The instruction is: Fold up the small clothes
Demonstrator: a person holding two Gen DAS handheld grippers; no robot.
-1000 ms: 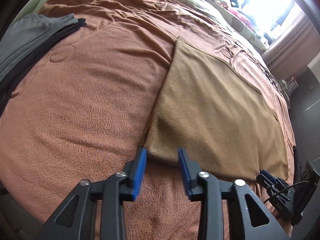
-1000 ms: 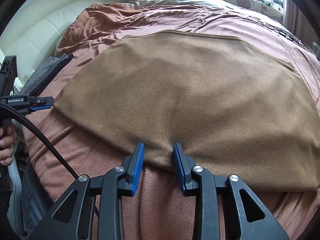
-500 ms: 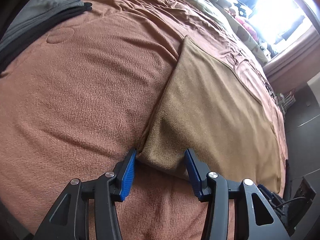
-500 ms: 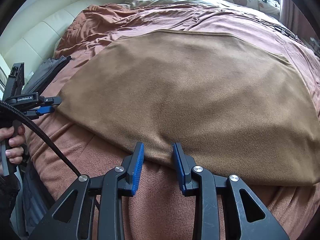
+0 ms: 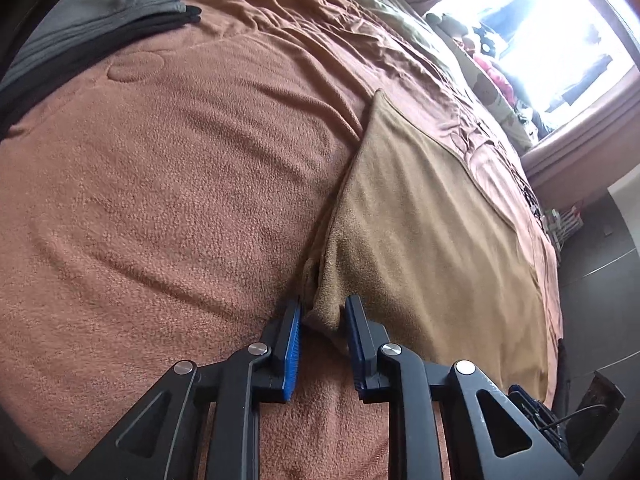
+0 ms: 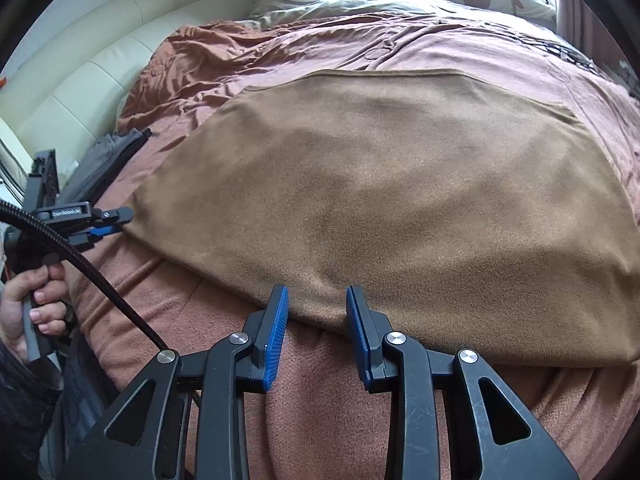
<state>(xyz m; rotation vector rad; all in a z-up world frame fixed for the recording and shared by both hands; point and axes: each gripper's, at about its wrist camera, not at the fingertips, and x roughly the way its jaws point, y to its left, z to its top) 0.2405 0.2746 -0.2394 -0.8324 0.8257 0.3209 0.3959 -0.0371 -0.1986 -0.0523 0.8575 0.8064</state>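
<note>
Your left hand-held gripper (image 5: 323, 320) pinches the near-left corner of the tan cloth (image 5: 432, 236) between its blue pads. Your right hand-held gripper (image 6: 316, 308) stands open at the cloth's near edge, low in frame. The cloth lies spread mid-frame on the bed (image 6: 168, 308); folded grey clothes (image 5: 92, 20) sit upper left.
</note>
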